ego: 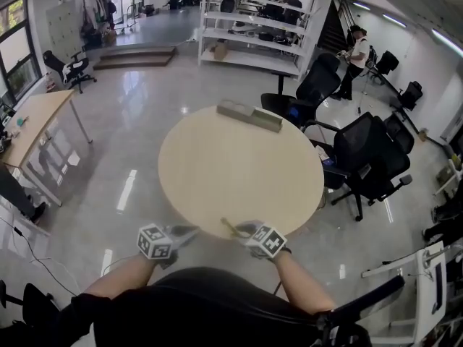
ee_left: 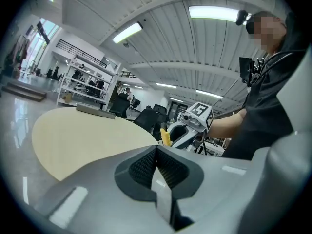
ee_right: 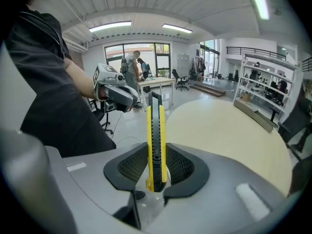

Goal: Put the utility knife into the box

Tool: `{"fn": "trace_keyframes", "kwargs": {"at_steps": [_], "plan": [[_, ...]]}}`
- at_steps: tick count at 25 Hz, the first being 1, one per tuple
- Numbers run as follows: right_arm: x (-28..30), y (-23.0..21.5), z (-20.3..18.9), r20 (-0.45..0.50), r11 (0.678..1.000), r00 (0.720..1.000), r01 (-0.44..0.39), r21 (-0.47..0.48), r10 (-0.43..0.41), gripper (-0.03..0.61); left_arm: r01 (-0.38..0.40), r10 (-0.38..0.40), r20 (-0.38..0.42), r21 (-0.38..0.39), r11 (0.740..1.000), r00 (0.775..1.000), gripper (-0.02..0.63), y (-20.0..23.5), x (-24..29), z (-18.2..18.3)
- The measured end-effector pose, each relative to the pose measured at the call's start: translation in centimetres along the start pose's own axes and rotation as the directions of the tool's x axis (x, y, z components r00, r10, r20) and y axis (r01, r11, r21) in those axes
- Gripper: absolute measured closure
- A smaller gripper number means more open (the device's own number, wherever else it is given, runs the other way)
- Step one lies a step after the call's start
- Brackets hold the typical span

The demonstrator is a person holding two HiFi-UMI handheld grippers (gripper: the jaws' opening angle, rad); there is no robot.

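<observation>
A yellow and black utility knife (ee_right: pixel 155 140) stands upright between the pads of my right gripper (ee_right: pixel 156 168), which is shut on it. In the head view this gripper (ego: pixel 244 230) hovers at the near edge of the round table (ego: pixel 239 168), with the knife (ego: pixel 229 227) poking out to the left. The long grey box (ego: pixel 249 116) lies at the table's far edge, well away from both grippers. My left gripper (ego: pixel 187 233) hangs just off the near edge, left of the right one. Its jaws (ee_left: pixel 157 165) are shut with nothing between them.
Black office chairs (ego: pixel 362 157) crowd the table's right and far side. A wooden desk (ego: pixel 32 125) stands at the left and white shelving (ego: pixel 253 27) at the back. A person (ego: pixel 356 56) stands far right, and the floor around is glossy.
</observation>
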State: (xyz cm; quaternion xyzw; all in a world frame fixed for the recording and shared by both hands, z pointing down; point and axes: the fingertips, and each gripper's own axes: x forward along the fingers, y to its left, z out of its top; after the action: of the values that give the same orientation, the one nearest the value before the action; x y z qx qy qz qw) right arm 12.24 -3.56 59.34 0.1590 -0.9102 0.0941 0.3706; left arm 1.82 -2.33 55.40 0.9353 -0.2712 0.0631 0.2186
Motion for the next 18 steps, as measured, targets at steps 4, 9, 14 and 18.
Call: {"fn": "trace_keyframes", "kwargs": {"at_steps": [4, 9, 14, 18], "plan": [[-0.9, -2.8, -0.6, 0.003, 1.0, 1.0, 0.012, 0.013, -0.013, 0.448, 0.01, -0.01, -0.015, 0.007, 1.0, 1.0, 0.615, 1.0, 2.7, 1.1], [-0.7, -5.9, -1.1, 0.003, 0.998, 0.999, 0.034, 0.045, -0.035, 0.448, 0.052, -0.052, -0.021, -0.003, 0.999, 0.998, 0.615, 2.9, 5.5, 1.7], [0.6, -8.8, -0.1, -0.024, 0.993, 0.997, 0.077, 0.085, -0.075, 0.448, 0.113, -0.114, -0.023, -0.029, 0.993, 0.993, 0.615, 6.9, 7.0, 2.5], [2.8, -12.8, 2.8, -0.054, 0.983, 0.99, 0.139, 0.12, -0.133, 0.448, 0.191, -0.191, 0.006, -0.061, 0.98, 0.981, 0.615, 12.4, 8.3, 5.5]]}}
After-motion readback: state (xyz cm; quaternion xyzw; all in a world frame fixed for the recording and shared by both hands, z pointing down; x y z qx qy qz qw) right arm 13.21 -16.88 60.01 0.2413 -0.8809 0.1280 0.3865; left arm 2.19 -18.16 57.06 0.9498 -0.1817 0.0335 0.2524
